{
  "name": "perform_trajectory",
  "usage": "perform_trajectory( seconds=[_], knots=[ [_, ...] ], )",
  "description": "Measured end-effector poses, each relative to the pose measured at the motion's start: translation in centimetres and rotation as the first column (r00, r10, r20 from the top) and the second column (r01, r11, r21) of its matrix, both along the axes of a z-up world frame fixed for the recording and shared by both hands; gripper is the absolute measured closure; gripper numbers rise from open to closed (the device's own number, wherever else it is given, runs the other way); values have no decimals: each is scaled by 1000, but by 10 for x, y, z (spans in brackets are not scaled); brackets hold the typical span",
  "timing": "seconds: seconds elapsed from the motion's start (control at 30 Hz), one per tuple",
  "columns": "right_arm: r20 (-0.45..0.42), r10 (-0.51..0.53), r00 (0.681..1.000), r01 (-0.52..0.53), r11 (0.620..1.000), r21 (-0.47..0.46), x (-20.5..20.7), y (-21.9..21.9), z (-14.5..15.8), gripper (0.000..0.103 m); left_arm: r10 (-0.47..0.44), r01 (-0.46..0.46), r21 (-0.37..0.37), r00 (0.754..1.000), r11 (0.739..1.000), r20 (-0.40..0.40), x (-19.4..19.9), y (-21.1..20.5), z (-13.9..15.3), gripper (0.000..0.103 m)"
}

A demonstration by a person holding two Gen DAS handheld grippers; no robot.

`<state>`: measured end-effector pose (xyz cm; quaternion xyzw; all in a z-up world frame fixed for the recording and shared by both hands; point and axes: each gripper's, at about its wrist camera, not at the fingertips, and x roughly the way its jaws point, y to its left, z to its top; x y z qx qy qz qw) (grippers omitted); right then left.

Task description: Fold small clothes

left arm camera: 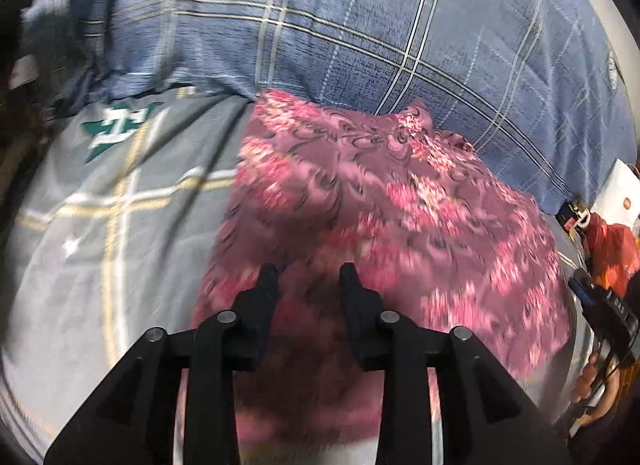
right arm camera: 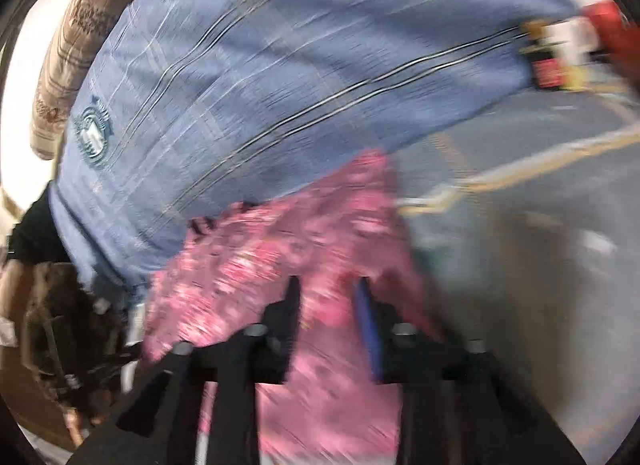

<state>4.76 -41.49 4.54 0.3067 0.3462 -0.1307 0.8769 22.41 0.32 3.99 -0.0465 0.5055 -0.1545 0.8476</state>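
From my left wrist camera I see the left gripper (left arm camera: 308,271) reaching forward and down over a pink, floral-patterned small garment of thin fabric (left arm camera: 372,205), its two black fingers (left arm camera: 267,289) parted with the cloth lying below and between them; the jaws stand open, and I cannot tell whether the tips touch the fabric. The garment is spread on a grey bedsheet with yellow and white crossing stripes (left arm camera: 112,217), its far edge lying against a blue plaid quilt with white and dark lines (left arm camera: 360,25) that is bunched up along the back of the bed. At the right edge of this view sits the right gripper's black body (partly cut off by the lens rim), with some red and white packaging (left arm camera: 612,225) behind it. My right wrist camera is heavily blurred: the right gripper (right arm camera: 326,285) points along the garment (right arm camera: 280,257), which drapes over and between its fingers (right arm camera: 294,297), one of them faced with a blue pad. The fingers stand apart with pink fabric filling the gap, though I cannot tell if they pinch it. The quilt (right arm camera: 280,85) fills the upper part, the bedsheet (right arm camera: 520,205) the right.
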Motion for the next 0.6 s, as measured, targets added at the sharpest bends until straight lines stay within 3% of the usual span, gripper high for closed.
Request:
perform_trajectory(
  seconds=[0.1, 0.17, 0.2, 0.23, 0.27, 0.33, 0.43, 0.5, 0.6],
  knots=[
    [-40, -58, 998, 58, 998, -10, -41, -8, -11, 58, 0, 0, 24, 1000, 1000, -16, -22, 1, -12, 60],
    [-92, -56, 994, 56, 998, 1, -42, -2, -22, 58, 10, -8, 28, 998, 1000, -66, -21, -16, -33, 60],
    [-78, -49, 996, 47, 999, -21, -44, 4, -23, 62, 13, -12, 34, 999, 999, -42, -26, -21, -34, 60],
    [-60, -29, 998, 26, 998, -51, -40, 12, -21, 71, 11, -9, 52, 1000, 999, -29, -28, -24, -33, 59],
    [-47, 21, 999, -24, 998, -53, -37, 17, -19, 98, 10, -8, 65, 999, 998, -34, -28, -27, -33, 58],
    [9, 34, 999, -33, 997, -66, -44, 18, -7, 99, 7, -3, 79, 999, 997, -46, -28, -30, -33, 56],
    [87, -25, 996, 33, 995, -97, -64, 5, 12, 99, 5, -1, 75, 998, 997, -56, -29, -28, -34, 56],
    [57, -53, 997, 56, 996, -62, -68, -9, 2, 100, 3, 0, 67, 999, 998, -54, -27, -28, -37, 55],
    [-66, -31, 997, 28, 999, -43, -58, -13, -27, 99, -1, 5, 74, 999, 997, -49, -31, -26, -35, 53]
  ],
)
